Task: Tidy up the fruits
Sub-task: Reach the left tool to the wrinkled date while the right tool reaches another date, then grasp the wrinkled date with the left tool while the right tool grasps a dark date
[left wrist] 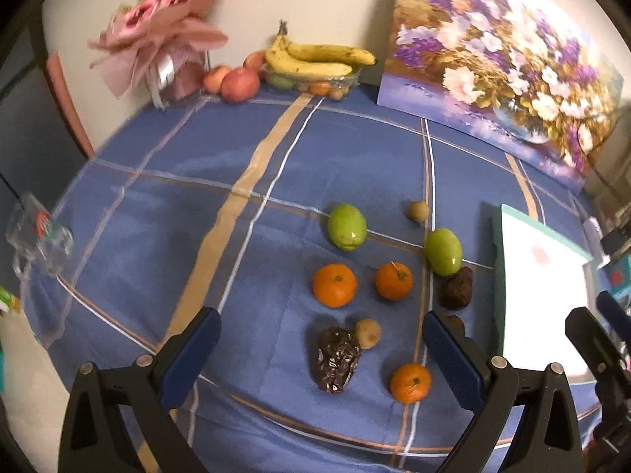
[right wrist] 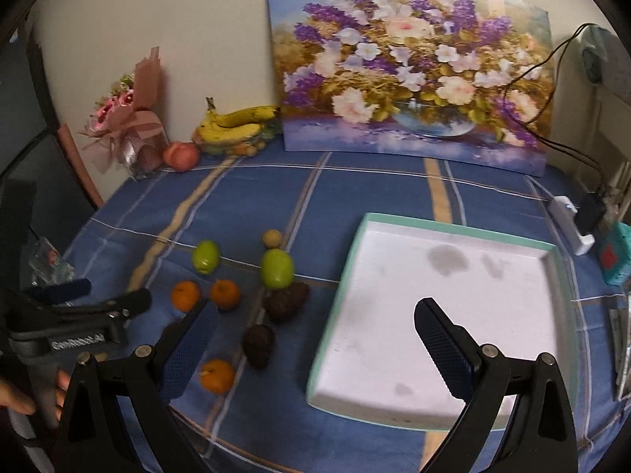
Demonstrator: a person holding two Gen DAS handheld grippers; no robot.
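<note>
Both grippers are hovering over the desk (left wrist: 157, 165) with jaws spread wide, gripping nothing. The left gripper (left wrist: 321, 351) is hanging above the loose fruit near the front edge: three oranges (left wrist: 335, 284), two green fruits (left wrist: 346, 226), two small tan ones (left wrist: 367, 333), dark brown lumps (left wrist: 456, 287) and a shiny wrapped piece (left wrist: 337, 358), all lying on the cloth just left of the tray (right wrist: 434, 315). The right gripper (right wrist: 315, 339) is sitting over the tray's near left corner. At the back edge, bananas (left wrist: 315, 59) are resting on a bowl (left wrist: 347, 79) beside apples (left wrist: 239, 84), a bouquet (left wrist: 157, 39) and a painting (right wrist: 410, 79).
</note>
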